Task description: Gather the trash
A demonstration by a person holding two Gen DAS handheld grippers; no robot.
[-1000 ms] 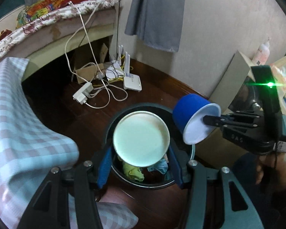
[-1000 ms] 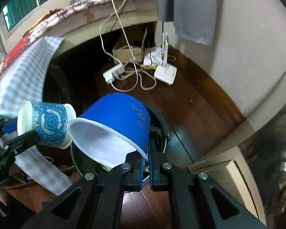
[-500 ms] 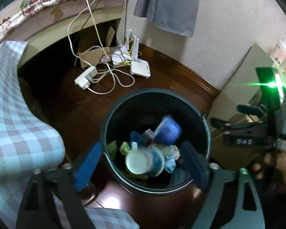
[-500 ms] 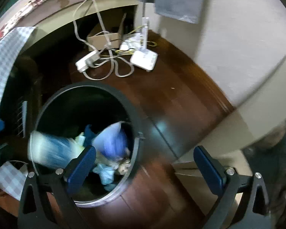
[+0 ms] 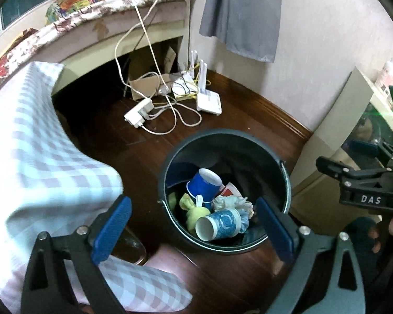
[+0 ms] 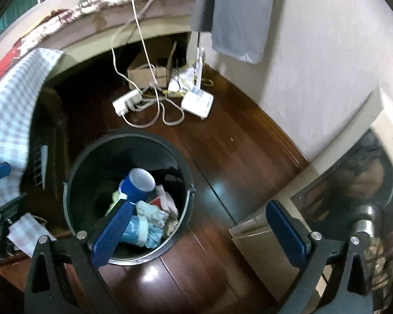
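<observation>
A black trash bin point(image 5: 284, 183) stands on the dark wood floor; it also shows in the right wrist view point(image 6: 70, 209). Inside lie a plain blue paper cup point(image 5: 205, 184) point(image 6: 137, 185), a patterned light-blue cup point(image 5: 218, 223) point(image 6: 136, 229), crumpled tissue point(image 5: 233, 202) and a yellow-green wad point(image 5: 194, 210). My left gripper point(image 5: 194, 229) is open and empty above the bin's near rim. My right gripper point(image 6: 199, 231) is open and empty over the bin's right edge; it shows at the right of the left wrist view point(image 5: 359, 167).
A checked cloth point(image 5: 34, 162) covers furniture at the left. A white power strip point(image 5: 138, 112), cables, a router point(image 5: 208, 102) and a cardboard box point(image 5: 146, 83) lie on the floor behind the bin. A cabinet point(image 6: 327, 183) stands at the right. A grey cloth point(image 5: 243, 13) hangs on the wall.
Both grippers opened and dropped their cups. The blue cup and the patterned cup fell into the bin and now lie still among the trash.
</observation>
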